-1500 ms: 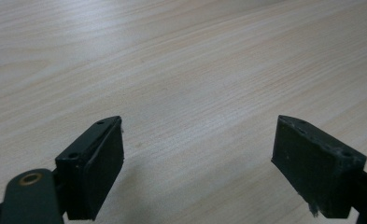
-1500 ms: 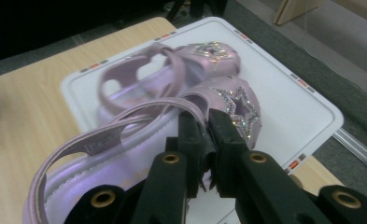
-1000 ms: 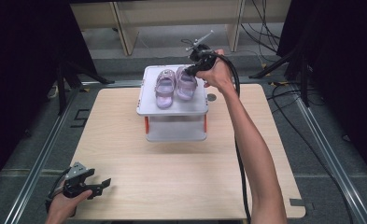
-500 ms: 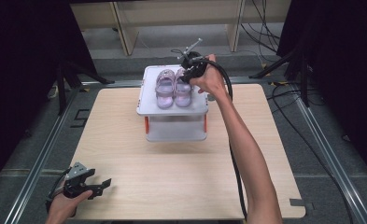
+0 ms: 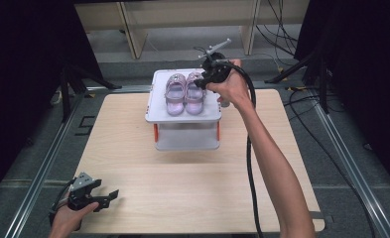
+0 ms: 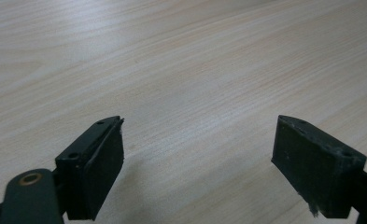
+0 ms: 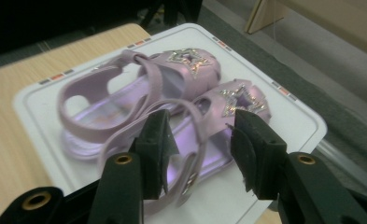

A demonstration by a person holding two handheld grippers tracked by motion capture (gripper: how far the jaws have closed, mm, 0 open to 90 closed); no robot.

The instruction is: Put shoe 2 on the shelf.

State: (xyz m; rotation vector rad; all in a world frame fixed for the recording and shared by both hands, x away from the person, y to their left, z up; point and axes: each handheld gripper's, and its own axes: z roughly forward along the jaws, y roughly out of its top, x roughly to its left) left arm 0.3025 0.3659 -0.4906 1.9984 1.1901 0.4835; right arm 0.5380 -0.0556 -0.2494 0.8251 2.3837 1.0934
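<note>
Right tongs (image 7: 200, 154) straddle, jaws spread, the glossy lilac star-toed sandal (image 7: 204, 126) on the white stand (image 7: 293, 121); left tongs (image 6: 197, 163) gape, far off.

Glossy lilac plastic sandals (image 7: 139, 100) with glittery stars, smooth white plastic stand (image 5: 155, 101), matt pale wood table (image 5: 182, 183)

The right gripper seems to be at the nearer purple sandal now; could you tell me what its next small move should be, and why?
Probably lower a little and close. The right gripper has its jaws open astride the heel strap and side of the nearer sandal, apparently not yet clamped on it. Both sandals sit on the white rack, so a firm hold should come before any lift.
</note>
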